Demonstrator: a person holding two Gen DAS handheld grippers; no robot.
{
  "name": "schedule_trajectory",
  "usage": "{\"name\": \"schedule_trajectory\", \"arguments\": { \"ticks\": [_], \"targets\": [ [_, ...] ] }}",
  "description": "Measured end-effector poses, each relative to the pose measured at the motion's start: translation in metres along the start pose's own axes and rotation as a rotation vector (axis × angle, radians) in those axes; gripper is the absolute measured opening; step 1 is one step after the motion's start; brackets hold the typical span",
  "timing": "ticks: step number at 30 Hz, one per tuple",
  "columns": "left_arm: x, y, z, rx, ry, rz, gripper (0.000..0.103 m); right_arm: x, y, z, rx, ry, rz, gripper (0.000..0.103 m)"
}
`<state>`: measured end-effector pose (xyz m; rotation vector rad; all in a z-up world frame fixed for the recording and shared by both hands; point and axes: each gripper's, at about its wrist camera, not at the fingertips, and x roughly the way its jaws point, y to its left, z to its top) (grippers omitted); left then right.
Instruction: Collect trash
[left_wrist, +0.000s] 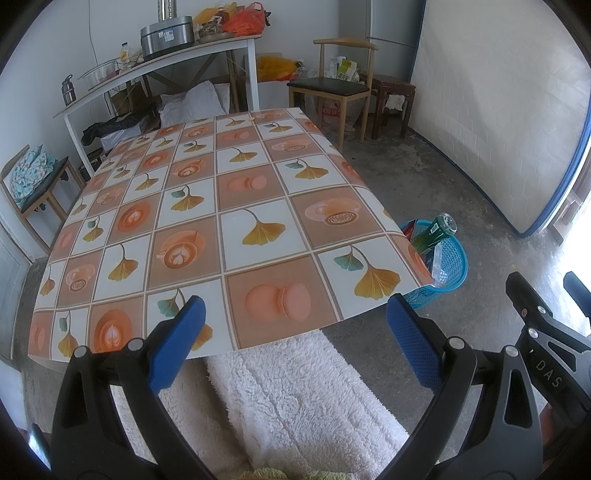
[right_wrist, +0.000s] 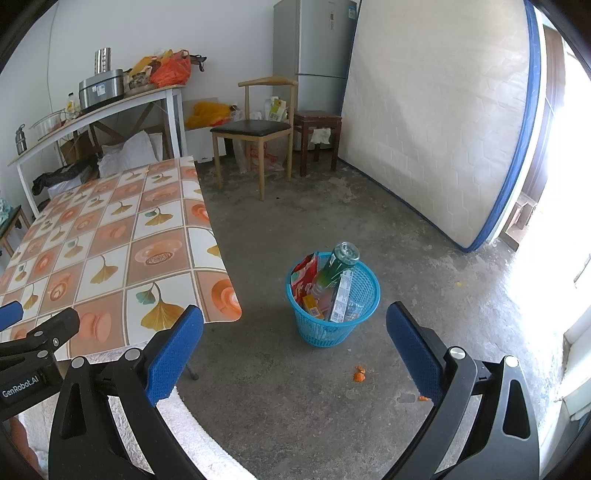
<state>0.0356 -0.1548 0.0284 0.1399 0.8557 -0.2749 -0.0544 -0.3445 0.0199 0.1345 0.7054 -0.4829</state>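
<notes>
Two grippers, left gripper (left_wrist: 295, 339) and right gripper (right_wrist: 295, 343), both spread wide, empty. Blue basket (right_wrist: 364, 295) on floor beside table (right_wrist: 110, 236), full of wrappers, green bottle (right_wrist: 338, 264). Orange scrap (right_wrist: 359, 374) near basket: lower right gripper straight over it, pinch low.

basket (left_wrist: 452, 264) perhaps half behind tablecloth (left_wrist: 221, 221)
</notes>
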Motion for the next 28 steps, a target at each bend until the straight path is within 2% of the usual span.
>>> {"name": "schedule_trajectory", "arguments": {
  "ticks": [28],
  "targets": [
    [0.0016,0.0019,-0.0054,-0.002,0.008,-0.001,0.094,-0.0009,0.0003,-0.0002,-0.002,-0.003,0.000,0.097]
  ]
}}
